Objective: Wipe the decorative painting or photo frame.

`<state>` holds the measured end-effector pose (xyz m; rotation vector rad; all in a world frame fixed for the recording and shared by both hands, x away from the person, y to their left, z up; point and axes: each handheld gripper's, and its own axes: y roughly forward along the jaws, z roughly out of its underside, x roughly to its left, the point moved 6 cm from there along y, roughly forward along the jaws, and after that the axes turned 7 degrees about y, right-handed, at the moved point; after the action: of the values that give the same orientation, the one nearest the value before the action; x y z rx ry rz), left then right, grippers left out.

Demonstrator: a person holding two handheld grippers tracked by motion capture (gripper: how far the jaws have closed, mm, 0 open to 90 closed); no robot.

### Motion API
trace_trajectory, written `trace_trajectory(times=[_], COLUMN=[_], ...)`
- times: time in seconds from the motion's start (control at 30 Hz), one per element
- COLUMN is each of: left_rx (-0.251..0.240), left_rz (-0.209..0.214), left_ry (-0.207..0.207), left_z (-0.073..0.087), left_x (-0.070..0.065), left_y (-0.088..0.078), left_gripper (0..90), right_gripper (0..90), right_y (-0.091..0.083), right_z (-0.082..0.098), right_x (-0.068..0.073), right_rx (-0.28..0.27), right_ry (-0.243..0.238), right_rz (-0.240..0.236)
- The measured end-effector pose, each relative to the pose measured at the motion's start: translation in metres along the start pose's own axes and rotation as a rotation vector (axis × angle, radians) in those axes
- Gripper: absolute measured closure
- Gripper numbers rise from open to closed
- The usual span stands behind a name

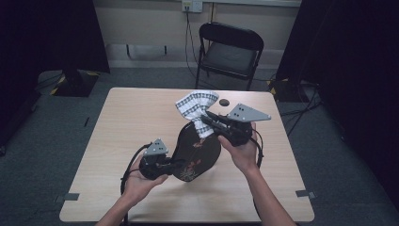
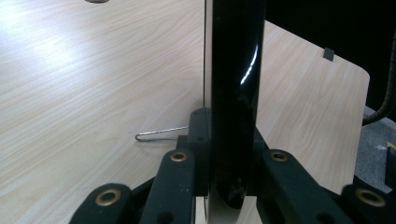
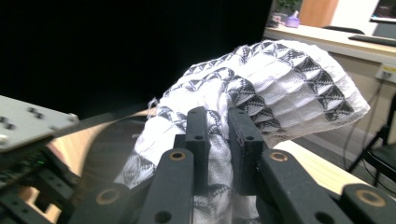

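Observation:
A glossy black oval plate [image 1: 197,150] with a small red and gold pattern is held tilted above the wooden table [image 1: 117,122]. My left gripper [image 1: 175,163] is shut on its near left rim. In the left gripper view the plate [image 2: 236,84] stands edge-on between the jaws of that gripper [image 2: 229,133]. My right gripper [image 1: 210,118] is shut on a white cloth with a dark check [image 1: 196,104], which bunches against the plate's far end. Seen from the right gripper view, the cloth [image 3: 285,79] bulges past the right gripper [image 3: 222,123] and lies on the dark plate [image 3: 105,147].
A black folding chair [image 1: 230,47] stands behind the table. A small dark round thing [image 1: 224,102] lies near the far edge. A thin bent wire [image 2: 159,134] lies on the table close to the left gripper. Dark curtains hang at both sides.

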<state>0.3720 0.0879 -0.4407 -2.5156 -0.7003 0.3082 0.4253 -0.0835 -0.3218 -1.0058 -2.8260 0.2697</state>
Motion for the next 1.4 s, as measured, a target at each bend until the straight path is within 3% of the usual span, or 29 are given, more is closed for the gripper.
trace_trajectory(times=[0.2, 0.57, 0.67, 0.8, 0.9, 1.03, 1.1, 1.4], left_rx=[-0.010, -0.010, 0.000, 0.015, 0.033, 0.038, 0.035, 0.029], left_rz=[0.000, -0.008, -0.014, -0.023, -0.051, -0.048, -0.041, -0.027], left_ry=[-0.008, -0.006, 0.000, 0.021, 0.041, 0.032, 0.029, 0.026], left_z=[0.000, -0.002, -0.002, -0.001, 0.000, 0.001, 0.001, 0.002], left_x=[0.000, -0.001, -0.001, -0.001, -0.001, -0.001, -0.001, 0.000], left_y=[0.000, 0.002, 0.001, 0.002, 0.005, 0.005, 0.004, 0.004], left_gripper=[80.4, 80.5, 80.5, 79.8, 77.7, 78.0, 78.5, 79.3], right_gripper=[80.0, 79.9, 79.9, 79.9, 79.8, 79.7, 79.8, 79.8], right_y=[0.000, -0.008, -0.010, -0.008, -0.006, -0.007, -0.008, -0.019], right_z=[-0.001, 0.024, 0.026, 0.021, 0.013, 0.007, 0.008, 0.032], right_x=[0.008, -0.036, -0.040, -0.032, -0.018, -0.001, 0.001, -0.033], right_rx=[-0.008, 0.021, 0.022, 0.023, 0.012, -0.007, -0.011, 0.029], right_ry=[-0.015, 0.079, 0.091, 0.062, 0.032, -0.011, -0.013, 0.049], right_rz=[-0.024, 0.064, 0.073, 0.064, 0.037, 0.015, 0.012, 0.084])
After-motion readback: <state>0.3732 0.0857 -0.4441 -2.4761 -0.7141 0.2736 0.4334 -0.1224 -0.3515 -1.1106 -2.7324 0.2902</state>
